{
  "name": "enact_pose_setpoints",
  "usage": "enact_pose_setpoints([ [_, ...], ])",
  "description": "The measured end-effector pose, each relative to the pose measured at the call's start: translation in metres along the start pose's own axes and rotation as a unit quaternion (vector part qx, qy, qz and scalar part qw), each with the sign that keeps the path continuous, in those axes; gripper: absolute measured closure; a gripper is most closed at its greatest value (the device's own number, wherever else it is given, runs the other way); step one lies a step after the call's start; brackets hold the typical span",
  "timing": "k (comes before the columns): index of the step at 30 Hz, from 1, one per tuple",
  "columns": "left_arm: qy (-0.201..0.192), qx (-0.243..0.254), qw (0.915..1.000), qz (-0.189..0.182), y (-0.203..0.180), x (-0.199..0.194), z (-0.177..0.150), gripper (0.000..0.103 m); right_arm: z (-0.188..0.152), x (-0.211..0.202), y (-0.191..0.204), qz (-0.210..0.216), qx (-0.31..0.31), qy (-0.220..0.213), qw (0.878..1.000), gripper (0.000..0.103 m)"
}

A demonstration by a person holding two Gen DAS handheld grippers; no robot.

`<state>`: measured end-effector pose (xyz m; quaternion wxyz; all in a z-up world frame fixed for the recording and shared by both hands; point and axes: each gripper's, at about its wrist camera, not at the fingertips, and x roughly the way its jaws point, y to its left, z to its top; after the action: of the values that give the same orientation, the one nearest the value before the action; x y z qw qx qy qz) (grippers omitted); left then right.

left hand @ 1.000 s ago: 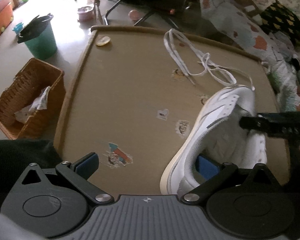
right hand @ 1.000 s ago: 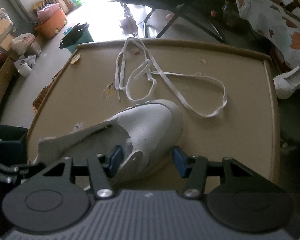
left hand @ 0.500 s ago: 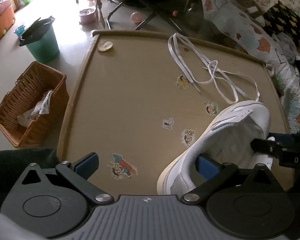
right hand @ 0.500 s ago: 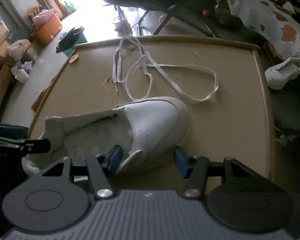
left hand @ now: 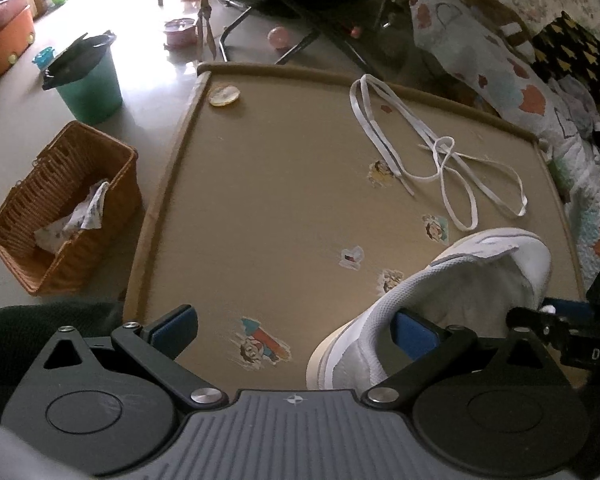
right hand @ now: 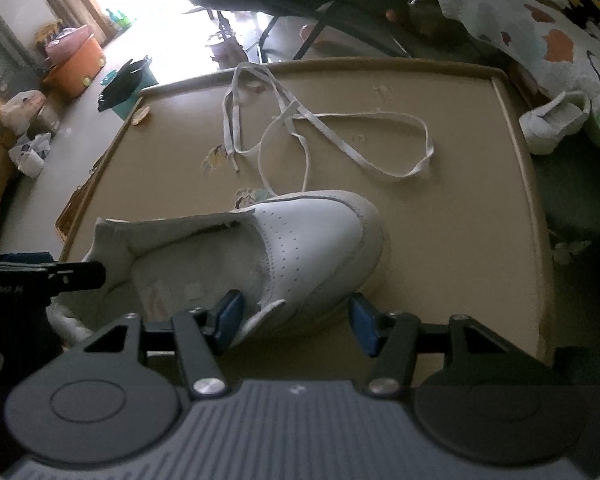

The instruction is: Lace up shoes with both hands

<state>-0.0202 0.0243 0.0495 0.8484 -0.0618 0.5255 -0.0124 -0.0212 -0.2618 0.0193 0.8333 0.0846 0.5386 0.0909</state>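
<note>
Left claw (left hand: 296, 328) is spread wide, its right pad inside the heel opening of the white shoe (right hand: 300, 248) and its left pad clear above the counter (left hand: 268, 184). Right claw (right hand: 296, 318) is also spread, straddling the shoe's right wall without clamping; the loose white lace (right hand: 320, 140) lies on the counter beyond the toe

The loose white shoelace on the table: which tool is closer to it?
Neither clearly. The left tool and right tool both sit open at the shoe, with the shoelace lying beyond its toe, untouched.
</note>
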Motion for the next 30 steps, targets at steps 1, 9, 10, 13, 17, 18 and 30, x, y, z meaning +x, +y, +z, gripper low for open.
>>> enact_pose_setpoints([
  [1, -0.001, 0.000, 1.0000, 0.001, 0.001, 0.000, 0.001, 0.000, -0.001, 0.000, 0.001, -0.001, 0.006, 0.000, 1.000, 0.044],
  [9, -0.009, -0.008, 0.9999, 0.007, 0.012, 0.001, 0.006, 0.000, -0.007, 0.000, 0.013, -0.007, 0.050, 0.000, 0.999, 0.042],
  [10, -0.010, -0.009, 0.9999, 0.009, 0.014, 0.001, 0.007, 0.000, -0.007, 0.000, 0.014, -0.005, 0.053, 0.003, 0.999, 0.042],
  [13, -0.010, -0.015, 0.9998, 0.003, 0.020, 0.001, 0.008, 0.000, -0.007, 0.001, 0.019, -0.003, 0.057, 0.007, 0.998, 0.041],
  [17, -0.011, -0.019, 0.9997, -0.005, 0.025, 0.003, 0.009, 0.000, -0.007, 0.001, 0.025, -0.006, 0.058, 0.010, 0.998, 0.041],
  [18, -0.012, -0.018, 0.9998, -0.005, 0.026, 0.003, 0.009, 0.000, -0.008, 0.001, 0.027, -0.007, 0.058, 0.011, 0.998, 0.041],
  [30, -0.012, -0.008, 0.9996, -0.023, 0.034, 0.009, 0.013, 0.000, -0.007, 0.001, 0.036, -0.013, 0.067, 0.018, 0.998, 0.040],
])
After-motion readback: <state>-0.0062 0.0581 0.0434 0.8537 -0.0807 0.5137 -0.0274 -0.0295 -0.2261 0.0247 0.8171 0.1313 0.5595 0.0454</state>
